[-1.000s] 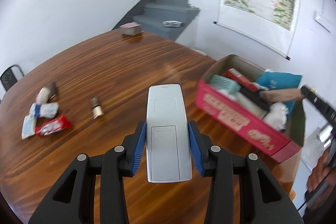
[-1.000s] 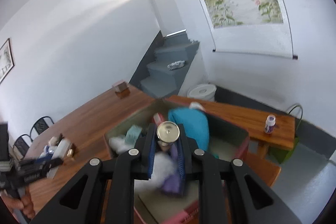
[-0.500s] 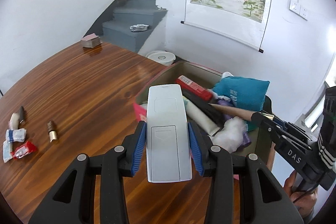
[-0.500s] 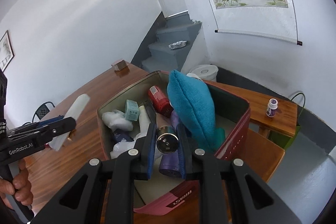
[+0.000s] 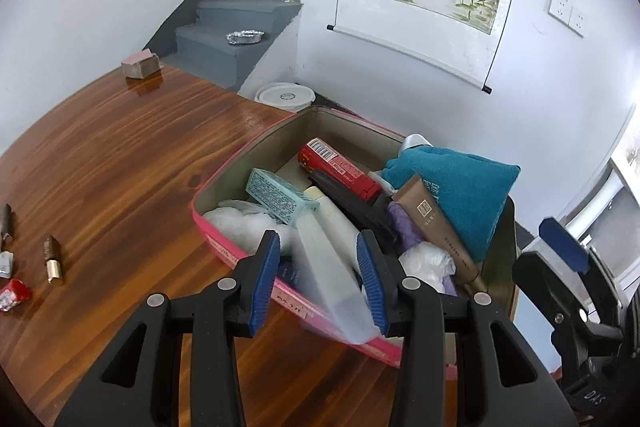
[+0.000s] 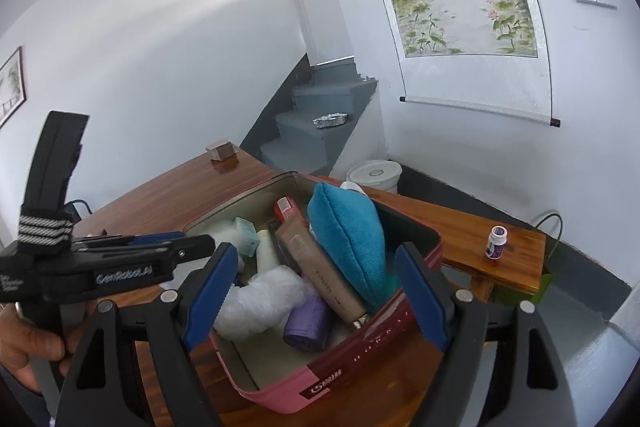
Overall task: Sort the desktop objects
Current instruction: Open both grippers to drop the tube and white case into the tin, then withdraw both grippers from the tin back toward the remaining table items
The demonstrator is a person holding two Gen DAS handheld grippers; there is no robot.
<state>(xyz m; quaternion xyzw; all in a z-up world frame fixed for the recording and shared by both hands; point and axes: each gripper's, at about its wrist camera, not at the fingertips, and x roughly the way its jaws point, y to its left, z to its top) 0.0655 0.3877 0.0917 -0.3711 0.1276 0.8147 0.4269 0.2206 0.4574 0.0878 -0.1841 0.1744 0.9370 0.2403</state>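
Note:
A pink box [image 5: 224, 251] on the wooden table holds a teal cloth pouch [image 5: 460, 187], a red tube [image 5: 340, 167], a brown tube [image 5: 436, 227] and other items. My left gripper [image 5: 320, 279] hangs over the box's near rim with its jaws parted. A blurred white remote [image 5: 328, 267] tilts between them, slipping down into the box. My right gripper [image 6: 312, 291] is open and empty above the box [image 6: 360, 359]. The brown tube [image 6: 320, 267] lies in the box below it.
A lipstick [image 5: 52, 259], a red wrapper [image 5: 14, 293] and other small items lie on the table at the left. A small block [image 5: 140, 63] sits at the far table edge. A small bottle [image 6: 496, 237] stands on a side bench.
My left gripper swung over the box and opened, and the remote is dropping. My right gripper opened and let the brown tube fall into the box.

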